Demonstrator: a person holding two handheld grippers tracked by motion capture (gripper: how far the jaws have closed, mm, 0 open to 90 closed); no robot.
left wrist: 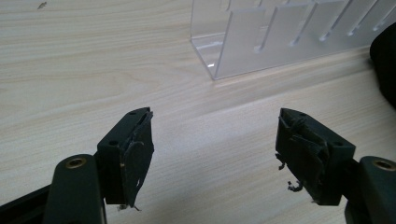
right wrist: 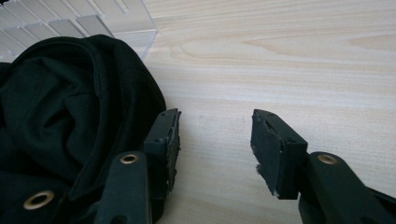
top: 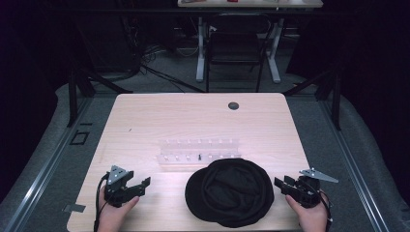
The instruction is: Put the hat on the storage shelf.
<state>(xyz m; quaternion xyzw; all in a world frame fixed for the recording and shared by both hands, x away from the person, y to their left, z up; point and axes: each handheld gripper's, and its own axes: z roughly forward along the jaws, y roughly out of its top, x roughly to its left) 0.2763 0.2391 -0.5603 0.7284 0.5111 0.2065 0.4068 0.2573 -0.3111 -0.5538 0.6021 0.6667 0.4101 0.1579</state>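
left gripper [top: 140, 186]: jaws spread wide, nothing between them. in the left gripper view [left wrist: 215, 154] only bare wood lay in the gap, and the worn pads [left wrist: 137, 158] touched nothing.
left hand [top: 113, 215]: came in from the near edge at the left and gripped the tool from below, jaws aimed right and slightly far, toward the rack. a cable looped at its left side.
right gripper [top: 285, 186]: jaws parted, somewhat less widely than the left, holding nothing. in the right gripper view [right wrist: 215, 140] the left-hand jaw sat just beside the hat's edge; contact could not be told.
right hand [top: 309, 215]: came in from the near edge at the right, jaws pointed left toward the hat, grey plate on top tilted to the right.
black hat [top: 229, 191]: a soft, crumpled cloth hat lying on the table near the near edge, between the two grippers.
clear rack [top: 198, 151]: a slotted transparent plastic rack just beyond the hat, its near right part touched or overlapped by the hat's far edge.
table [top: 159, 116]: light wood, with a dark round hole at the far side.
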